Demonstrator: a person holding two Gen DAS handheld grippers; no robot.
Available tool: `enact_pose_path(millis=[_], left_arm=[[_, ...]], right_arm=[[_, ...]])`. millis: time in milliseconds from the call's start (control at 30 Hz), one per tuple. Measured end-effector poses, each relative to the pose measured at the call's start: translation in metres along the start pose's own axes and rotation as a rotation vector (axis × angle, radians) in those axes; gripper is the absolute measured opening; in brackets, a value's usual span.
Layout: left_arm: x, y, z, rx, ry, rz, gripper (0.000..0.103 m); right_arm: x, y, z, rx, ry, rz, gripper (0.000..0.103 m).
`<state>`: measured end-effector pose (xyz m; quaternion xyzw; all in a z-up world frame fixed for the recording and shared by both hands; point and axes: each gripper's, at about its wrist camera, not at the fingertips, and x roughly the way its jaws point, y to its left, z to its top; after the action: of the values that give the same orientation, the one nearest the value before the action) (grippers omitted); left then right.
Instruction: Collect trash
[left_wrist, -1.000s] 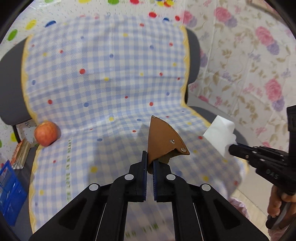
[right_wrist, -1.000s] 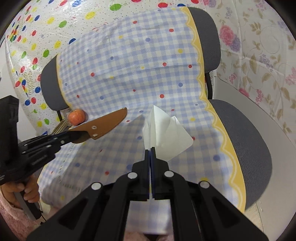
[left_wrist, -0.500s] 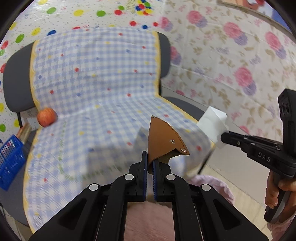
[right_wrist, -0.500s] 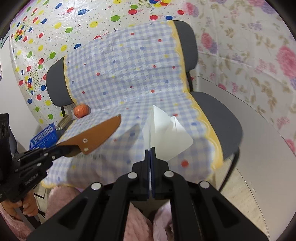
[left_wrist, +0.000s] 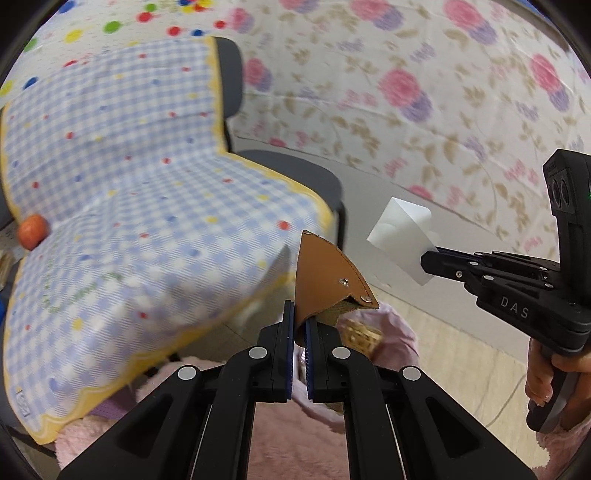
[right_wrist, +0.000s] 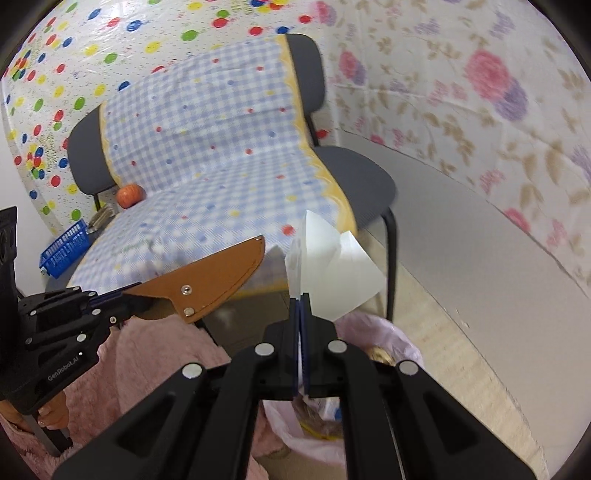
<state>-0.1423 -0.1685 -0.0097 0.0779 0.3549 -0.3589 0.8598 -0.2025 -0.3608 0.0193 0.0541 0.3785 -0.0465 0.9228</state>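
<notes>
A chair (right_wrist: 354, 177) fills the upper left of the frame, a cloth (right_wrist: 207, 155) draped over it and a fruit (right_wrist: 130, 195) at the seat's left edge. A bag (right_wrist: 388, 332) lies lower centre.

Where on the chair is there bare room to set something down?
Most of the checked cloth on the seat is free, from the orange fruit at its back left corner to the yellow border. The grey seat edge right of it is bare too.
</notes>
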Motion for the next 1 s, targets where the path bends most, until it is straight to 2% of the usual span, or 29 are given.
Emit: enact_pose_path(millis=[233,567,600,633,667,700,733,767,800,900,967,1000], left_arm=[[0.026,-0.026,-0.006,0.040,0.083,-0.038,0.005],[0.072,-0.031,0.001,0.036,0.173,-0.064,0.007],[0.077,-0.029,0.002,0.031,0.184,-0.072,0.008],[0.083,-0.028,0.003,0.025,0.200,-0.078,0.010],[0.087,-0.027,0.003,0.019,0.209,-0.078,0.018],[0.089,-0.026,0.002,0.015,0.216,-0.080,0.033],[0.090,-0.025,0.001,0.013,0.218,-0.085,0.042],[0.089,-0.024,0.000,0.015,0.216,-0.086,0.052],[0.088,-0.024,-0.001,0.020,0.215,-0.081,0.058],[0.078,-0.020,-0.001,0.025,0.199,-0.072,0.062],[0.068,-0.015,0.001,0.007,0.173,-0.058,0.074],[0.063,-0.012,0.002,-0.003,0.157,-0.049,0.076]], right_arm=[[0.007,-0.023,-0.023,0.038,0.056,-0.033,0.002],[0.048,-0.044,-0.023,0.035,0.126,-0.063,0.002],[0.054,-0.046,-0.023,0.037,0.143,-0.068,0.003],[0.060,-0.049,-0.023,0.041,0.156,-0.061,0.008],[0.064,-0.051,-0.024,0.048,0.163,-0.057,0.013],[0.067,-0.053,-0.025,0.055,0.169,-0.065,0.028],[0.068,-0.053,-0.026,0.059,0.173,-0.074,0.041],[0.068,-0.053,-0.027,0.059,0.173,-0.074,0.043],[0.066,-0.053,-0.027,0.059,0.172,-0.077,0.043],[0.054,-0.055,-0.023,0.065,0.154,-0.092,0.043],[0.045,-0.056,-0.018,0.073,0.138,-0.099,0.050],[0.039,-0.055,-0.015,0.079,0.126,-0.100,0.058]])
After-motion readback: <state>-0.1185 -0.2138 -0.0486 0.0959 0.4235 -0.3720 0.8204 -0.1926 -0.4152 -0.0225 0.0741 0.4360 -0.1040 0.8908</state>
